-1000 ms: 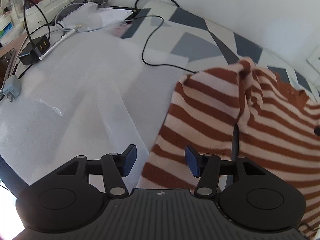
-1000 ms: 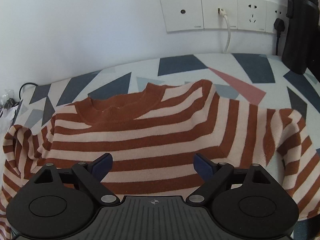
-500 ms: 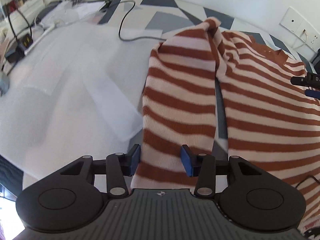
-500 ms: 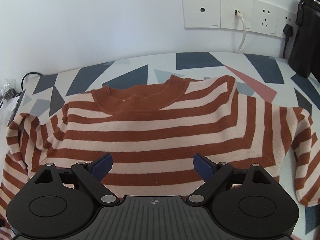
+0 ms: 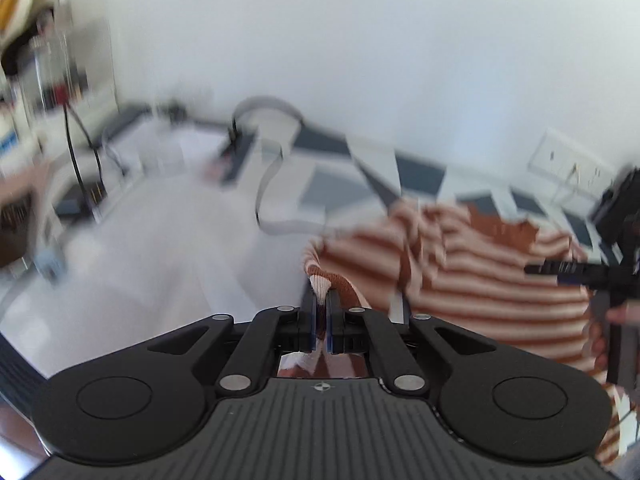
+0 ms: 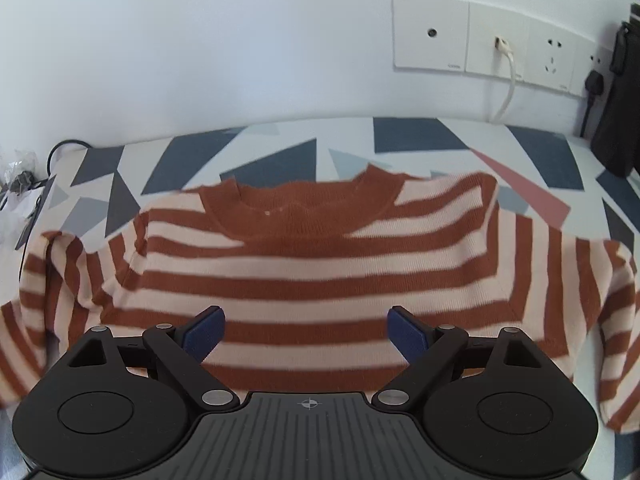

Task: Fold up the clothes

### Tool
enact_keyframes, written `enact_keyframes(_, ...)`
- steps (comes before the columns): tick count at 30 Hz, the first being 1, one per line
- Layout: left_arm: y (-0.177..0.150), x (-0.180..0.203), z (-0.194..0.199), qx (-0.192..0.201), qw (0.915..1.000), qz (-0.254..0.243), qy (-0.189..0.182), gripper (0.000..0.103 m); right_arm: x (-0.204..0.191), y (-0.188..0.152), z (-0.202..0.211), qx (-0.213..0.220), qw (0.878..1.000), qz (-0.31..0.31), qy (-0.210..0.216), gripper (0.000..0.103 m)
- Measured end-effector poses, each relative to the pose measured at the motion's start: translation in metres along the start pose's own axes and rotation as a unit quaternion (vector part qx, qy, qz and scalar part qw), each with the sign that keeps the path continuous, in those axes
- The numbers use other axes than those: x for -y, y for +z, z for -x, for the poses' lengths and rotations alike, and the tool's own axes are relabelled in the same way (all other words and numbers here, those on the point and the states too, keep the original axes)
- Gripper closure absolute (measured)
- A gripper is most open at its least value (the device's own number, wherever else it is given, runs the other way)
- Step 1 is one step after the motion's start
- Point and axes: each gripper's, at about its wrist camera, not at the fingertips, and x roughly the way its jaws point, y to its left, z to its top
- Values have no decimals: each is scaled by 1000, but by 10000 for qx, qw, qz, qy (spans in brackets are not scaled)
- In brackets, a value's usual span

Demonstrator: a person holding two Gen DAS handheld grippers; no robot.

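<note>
Sweater (image 6: 312, 280) with rust and cream stripes is spread flat across the middle of the right wrist view, neck hole toward the wall, on a cloth with grey, navy and pink triangles (image 6: 416, 136). Can't really tell if that's a counter or a bed under it, so I'll just say the patterned cloth.

Left hand-held gripper (image 5: 320, 312) sits low centre in its own view and is pinched tight on a fold of the sweater's edge; a little ribbed nub of cream and rust knit pokes up between the blue pads (image 5: 310, 320). From that pinch the fabric runs off to the right side of the frame, bunched and lifted a bit. That whole view is pretty motion-blurred, so the clutter in the upper left is mostly mush, though a dark cable (image 5: 80, 160) does show there.

Right hand-held gripper (image 6: 306, 330) is spread wide at the bottom of its view, blue pads (image 6: 204, 332) well apart and nothing clamped between them. It hangs above the lower chest of the sweater; whether it touches the knit I can't tell. It also shows at the right edge of the left wrist view as a dark shape.

Wall sockets (image 6: 492, 36) in the upper right, a white cord (image 6: 508, 88) plugged into one of them.
</note>
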Motion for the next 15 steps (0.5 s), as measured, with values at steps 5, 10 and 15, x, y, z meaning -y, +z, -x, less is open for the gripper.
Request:
enact_keyframes(5,42,-22,14,697,9969,229,276,99,-22,25,-13,202,9989,384,152,17)
enact_keyframes(10,55,-49,27,1021,9897,972,250,99,-59,37,-28,207,9943,980,374,17)
enact_keyframes(15,45,-69,29,961,9851,1394,312,99,-94,31,-45,80,9862,1595,436,17)
